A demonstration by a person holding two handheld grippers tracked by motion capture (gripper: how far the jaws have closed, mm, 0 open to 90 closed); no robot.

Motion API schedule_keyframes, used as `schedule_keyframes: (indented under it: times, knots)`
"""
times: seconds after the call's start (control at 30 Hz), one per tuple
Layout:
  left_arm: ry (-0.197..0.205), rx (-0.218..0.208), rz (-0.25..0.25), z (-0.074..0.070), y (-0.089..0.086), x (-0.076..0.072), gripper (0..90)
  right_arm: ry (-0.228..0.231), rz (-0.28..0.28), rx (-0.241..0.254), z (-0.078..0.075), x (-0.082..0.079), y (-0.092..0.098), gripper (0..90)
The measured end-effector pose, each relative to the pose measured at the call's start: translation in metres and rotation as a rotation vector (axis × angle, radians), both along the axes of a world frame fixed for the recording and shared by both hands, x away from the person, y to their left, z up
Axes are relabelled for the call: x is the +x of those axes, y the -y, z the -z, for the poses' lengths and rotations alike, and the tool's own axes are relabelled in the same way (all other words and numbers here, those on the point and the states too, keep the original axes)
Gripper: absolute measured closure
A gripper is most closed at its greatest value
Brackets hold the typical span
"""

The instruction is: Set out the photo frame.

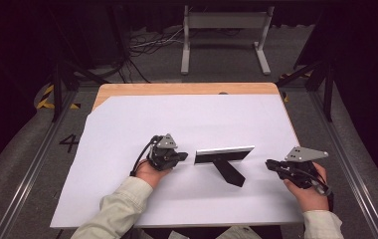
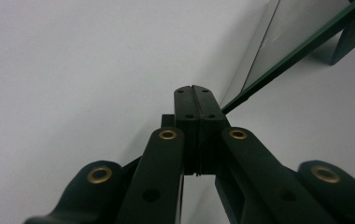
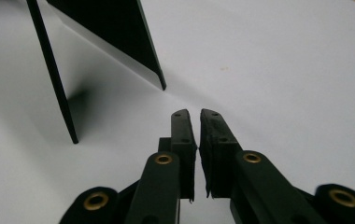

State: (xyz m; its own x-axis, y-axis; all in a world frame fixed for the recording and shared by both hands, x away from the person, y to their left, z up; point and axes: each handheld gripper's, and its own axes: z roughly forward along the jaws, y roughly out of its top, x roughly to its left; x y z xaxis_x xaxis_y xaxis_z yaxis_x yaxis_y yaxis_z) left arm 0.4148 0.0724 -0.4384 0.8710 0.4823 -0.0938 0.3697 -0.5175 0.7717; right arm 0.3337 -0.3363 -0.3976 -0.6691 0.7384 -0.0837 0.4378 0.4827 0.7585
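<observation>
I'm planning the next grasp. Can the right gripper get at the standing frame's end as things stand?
Probably yes: bare white sheet lies between the right gripper and the frame. Its jaws are nearly closed and would need to open first.

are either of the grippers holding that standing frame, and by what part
Nothing is held. The left gripper is shut on nothing beside the picture frame; the right gripper, jaws nearly together with nothing between them, lies apart from it.

A lab recording bay, not a home.

A wooden tabletop [image 1: 127, 90] under a white sheet [image 1: 187, 119] stands inside a dark metal frame [image 1: 57, 89]. Behind the tabletop, loose cables [image 1: 147, 45] lie on grey carpet beside a white stand [image 1: 224, 35]; left of it, hazard tape [image 1: 45, 97] and a floor number [image 1: 69, 143].
</observation>
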Motion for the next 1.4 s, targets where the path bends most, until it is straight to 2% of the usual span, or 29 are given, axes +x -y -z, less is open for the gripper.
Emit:
schedule_keyframes:
  times: [0.07, 0.2, 0.4, 0.47, 0.57, 0.67, 0.87, 0.97, 1.03, 1.3, 1.4]
  knots:
    - [0.004, 0.019, -0.013, 0.001, 0.004, 0.001, 89.9, -0.005, -0.007, -0.003, 0.001, 0.000, -0.001, 83.0]
    - [0.004, 0.031, -0.024, 0.002, 0.010, 0.002, 89.9, -0.014, -0.020, 0.005, 0.002, 0.000, -0.002, 84.6]
    - [0.033, 0.049, 0.027, 0.003, 0.023, 0.001, 89.7, -0.039, -0.040, 0.028, 0.000, 0.000, 0.000, 88.3]
    - [0.032, 0.045, 0.040, 0.003, 0.026, 0.001, 89.7, -0.043, -0.043, 0.036, 0.000, -0.001, 0.001, 89.0]
    - [0.034, 0.063, 0.069, 0.004, 0.029, 0.001, 89.8, -0.042, -0.048, 0.043, -0.001, -0.002, 0.001, 89.1]
    - [0.009, 0.073, 0.080, 0.005, 0.031, 0.001, 89.9, -0.043, -0.057, 0.047, -0.002, -0.002, 0.001, 88.9]
    - [-0.009, 0.092, 0.092, 0.006, 0.030, 0.003, 90.0, -0.047, -0.070, 0.063, -0.003, -0.002, 0.000, 88.4]
    - [-0.022, 0.084, 0.117, 0.007, 0.030, 0.003, 90.0, -0.046, -0.076, 0.066, -0.005, -0.002, -0.001, 88.2]
    - [-0.043, 0.081, 0.154, 0.007, 0.031, 0.002, 90.0, -0.049, -0.081, 0.074, -0.005, -0.002, -0.001, 87.6]
    - [-0.066, 0.087, 0.214, 0.006, 0.032, 0.000, 90.0, -0.060, -0.085, 0.081, -0.006, -0.001, 0.001, 87.3]
    - [-0.076, 0.105, 0.252, 0.004, 0.034, -0.004, 90.0, -0.060, -0.087, 0.085, -0.007, -0.002, 0.001, 86.6]
